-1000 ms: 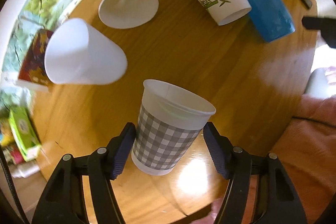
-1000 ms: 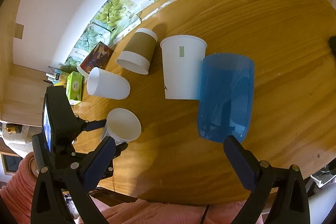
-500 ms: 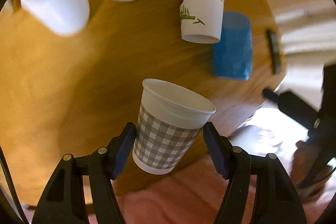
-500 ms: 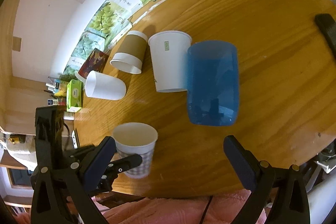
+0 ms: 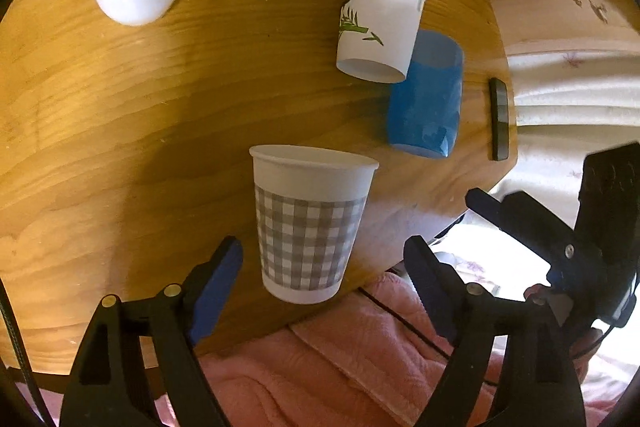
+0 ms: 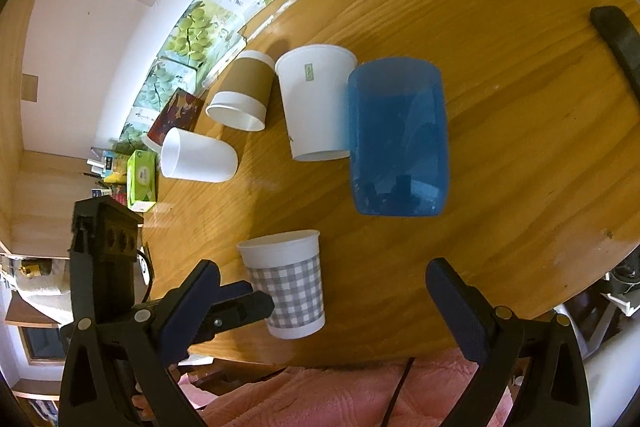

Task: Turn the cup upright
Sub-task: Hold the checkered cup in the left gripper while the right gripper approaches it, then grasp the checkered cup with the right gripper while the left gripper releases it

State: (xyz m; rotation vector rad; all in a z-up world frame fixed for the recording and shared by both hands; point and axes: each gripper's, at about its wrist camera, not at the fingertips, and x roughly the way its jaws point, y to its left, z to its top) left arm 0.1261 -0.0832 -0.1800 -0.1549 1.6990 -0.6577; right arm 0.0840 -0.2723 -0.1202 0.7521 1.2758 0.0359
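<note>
One gingham cup stands upright between spread left claw.

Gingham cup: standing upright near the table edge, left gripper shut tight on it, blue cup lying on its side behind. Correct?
Not quite. The left gripper is open: in the left wrist view both fingers stand clear of the gingham cup, with gaps on either side. The rest holds: the cup stands upright near the table edge, and the blue cup lies on its side behind.

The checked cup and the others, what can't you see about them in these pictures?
- Checked cup: inside hidden in both views, seen from the side.
- Left gripper: jaws wide; the right wrist view cannot settle whether the near finger touches the cup.
- Blue cup: blurred edges in right wrist view.
- Brown-sleeved cup: body cut off by the top edge in left wrist view.
</note>
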